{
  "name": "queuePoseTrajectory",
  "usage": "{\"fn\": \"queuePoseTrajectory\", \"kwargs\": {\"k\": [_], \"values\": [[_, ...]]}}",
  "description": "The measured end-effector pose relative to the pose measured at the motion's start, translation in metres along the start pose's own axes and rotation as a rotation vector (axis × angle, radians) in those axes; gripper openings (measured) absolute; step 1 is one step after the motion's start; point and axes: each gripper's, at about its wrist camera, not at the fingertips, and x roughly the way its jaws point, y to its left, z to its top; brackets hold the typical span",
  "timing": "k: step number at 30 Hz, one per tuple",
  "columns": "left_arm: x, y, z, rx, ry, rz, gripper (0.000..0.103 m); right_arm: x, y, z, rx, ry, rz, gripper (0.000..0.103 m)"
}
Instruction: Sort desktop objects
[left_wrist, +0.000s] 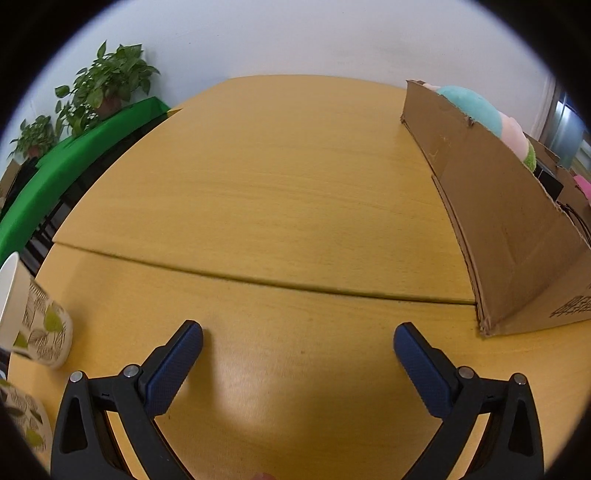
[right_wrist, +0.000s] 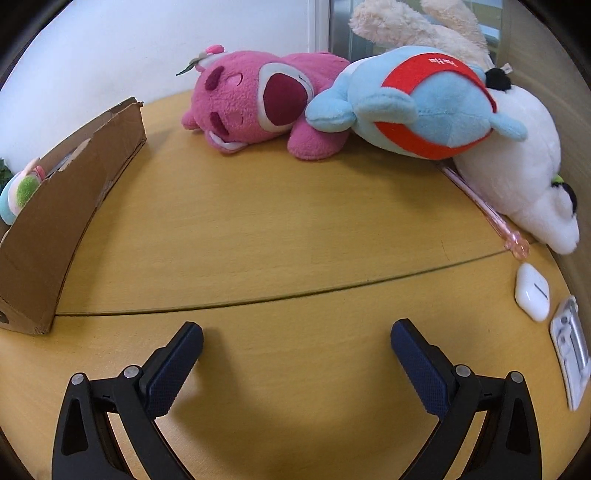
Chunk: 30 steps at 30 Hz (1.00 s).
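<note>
Both grippers, left (left_wrist: 298, 338) and right (right_wrist: 296, 336), have fingers spread wide, nothing between them, over bare tabletop (left_wrist: 277, 192). Pink plush (right_wrist: 258, 107) and blue plush (right_wrist: 413, 107) lie at top of frame, cardboard box (right_wrist: 55, 229) at left.

Bright, sharp; soft shadows, fisheye-warped edges

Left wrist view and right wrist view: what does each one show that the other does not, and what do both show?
Only the left wrist view: paper cups, potted plants, the open left gripper. Only the right wrist view: pink plush, blue plush, white plush, earbud case, the open right gripper. Both: the box and the table.
</note>
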Motion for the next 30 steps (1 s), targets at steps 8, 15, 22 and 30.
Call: {"fn": "queuePoseTrajectory", "kwargs": {"k": [8, 15, 22, 30], "values": [[0.002, 0.005, 0.003, 0.002, 0.001, -0.005, 0.103, 0.02, 0.016, 0.026, 0.025, 0.014, -0.017, 0.103], [0.001, 0.005, 0.002, 0.003, 0.001, -0.005, 0.103, 0.023, 0.011, 0.023, 0.024, 0.008, -0.016, 0.103], [0.001, 0.005, 0.002, 0.004, 0.001, -0.005, 0.103, 0.028, 0.008, 0.026, 0.023, 0.006, -0.016, 0.103], [0.002, 0.005, 0.002, 0.004, 0.001, -0.005, 0.103, 0.03, 0.007, 0.026, 0.021, 0.005, -0.015, 0.103]]}}
